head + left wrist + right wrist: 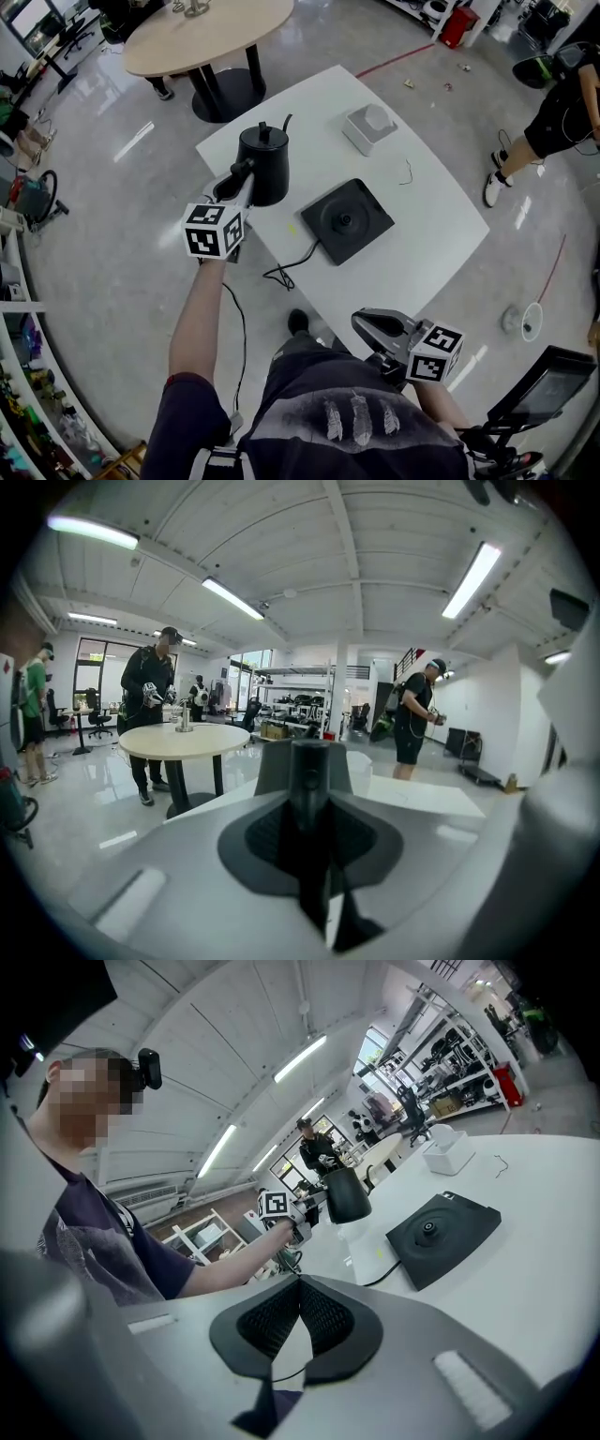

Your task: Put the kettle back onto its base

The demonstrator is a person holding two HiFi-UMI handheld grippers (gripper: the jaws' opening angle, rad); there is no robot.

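Observation:
The black kettle (263,164) with its thin spout is over the left part of the white table (431,234); in the right gripper view the kettle (347,1194) looks lifted clear of the tabletop. My left gripper (238,180) is shut on the kettle's handle (309,775), which stands upright between the pads. The black square base (345,220) lies flat to the kettle's right, and the base (441,1230) is bare. My right gripper (367,327) hovers off the table's near edge, and the right gripper (300,1283) is shut on nothing.
The base's power cord (292,263) trails off the table's near edge. A white box (368,127) and a thin wire (408,172) lie at the far side. A round wooden table (206,33) stands beyond, a person (561,108) at the right.

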